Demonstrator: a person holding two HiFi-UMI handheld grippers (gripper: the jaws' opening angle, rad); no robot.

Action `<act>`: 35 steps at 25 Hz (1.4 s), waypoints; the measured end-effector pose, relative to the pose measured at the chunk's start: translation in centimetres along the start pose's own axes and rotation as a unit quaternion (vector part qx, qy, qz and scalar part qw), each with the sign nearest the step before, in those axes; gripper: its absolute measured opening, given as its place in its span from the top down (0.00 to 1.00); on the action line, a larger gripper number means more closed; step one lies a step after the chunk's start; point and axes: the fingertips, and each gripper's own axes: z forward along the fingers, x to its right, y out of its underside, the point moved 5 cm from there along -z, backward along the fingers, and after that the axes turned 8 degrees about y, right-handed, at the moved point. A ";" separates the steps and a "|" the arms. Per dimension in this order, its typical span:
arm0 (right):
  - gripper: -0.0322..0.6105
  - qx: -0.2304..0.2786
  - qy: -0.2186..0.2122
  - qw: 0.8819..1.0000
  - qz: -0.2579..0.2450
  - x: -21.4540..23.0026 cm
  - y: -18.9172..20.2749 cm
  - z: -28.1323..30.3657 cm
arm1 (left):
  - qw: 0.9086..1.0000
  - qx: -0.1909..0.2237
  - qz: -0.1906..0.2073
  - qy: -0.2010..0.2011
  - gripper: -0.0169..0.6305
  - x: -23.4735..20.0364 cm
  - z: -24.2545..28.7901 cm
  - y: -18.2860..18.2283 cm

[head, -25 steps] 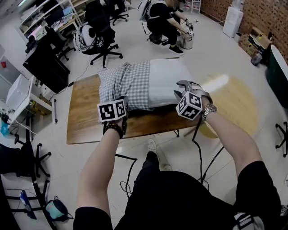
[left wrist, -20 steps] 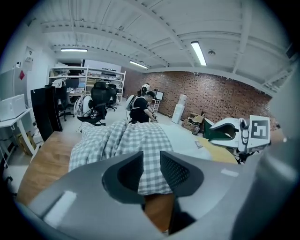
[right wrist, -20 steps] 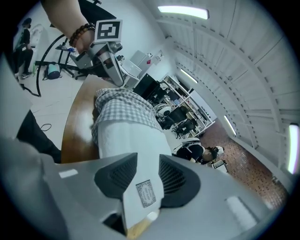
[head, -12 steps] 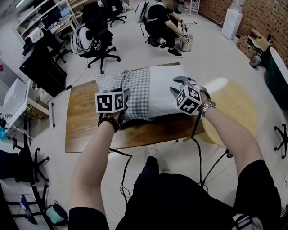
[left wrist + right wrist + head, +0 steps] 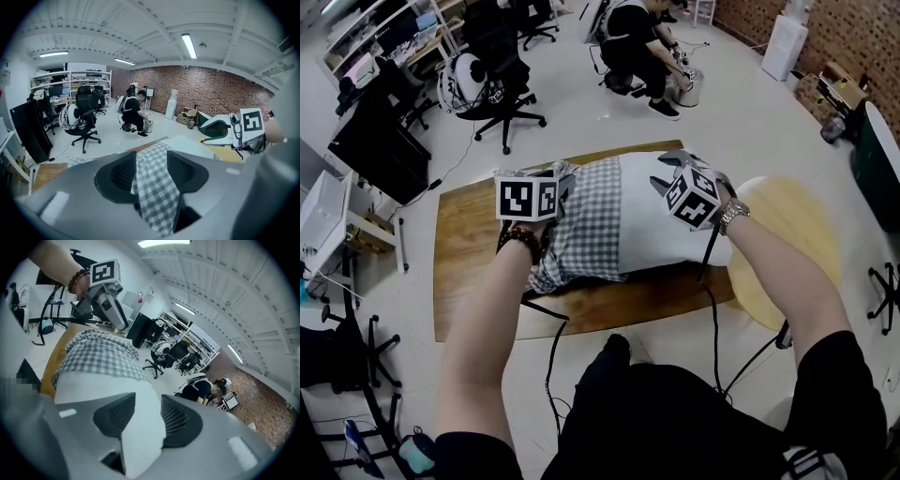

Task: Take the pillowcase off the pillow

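A white pillow (image 5: 666, 220) lies on the wooden table (image 5: 478, 281), with a grey checked pillowcase (image 5: 586, 225) over its left half. My left gripper (image 5: 564, 180) is at the far left of the checked part. Its jaws have just been opening, and a fold of the pillowcase (image 5: 157, 187) fills the gap between them. My right gripper (image 5: 668, 174) is over the bare white end, and its jaws have opened slightly. The right gripper (image 5: 148, 416) is shut on a bulge of white pillow (image 5: 140, 437). The pillowcase (image 5: 96, 355) shows beyond it.
A round yellow table (image 5: 802, 234) adjoins the wooden one on the right. Cables hang off the near edge (image 5: 548, 323). Beyond the table stand an office chair (image 5: 502, 94), a dark cabinet (image 5: 375, 145) and a crouching person (image 5: 633, 47).
Both grippers have moved up and away from me, from the pillow's near edge toward its far side. The pillow has shifted farther onto the table with them.
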 end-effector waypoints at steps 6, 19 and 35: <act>0.66 -0.018 -0.031 0.999 0.037 3.6 -2.4 5.6 | 0.999 -0.025 -0.002 0.020 0.61 -5.2 2.9 -3.8; 0.61 -0.077 -0.155 0.979 0.109 10.1 -3.9 15.8 | 0.990 -0.122 0.007 0.075 0.53 -13.4 11.0 -9.8; 0.52 -0.179 -0.317 0.917 0.165 10.5 -1.5 25.4 | 0.949 -0.293 0.027 0.115 0.50 -19.7 18.9 -6.9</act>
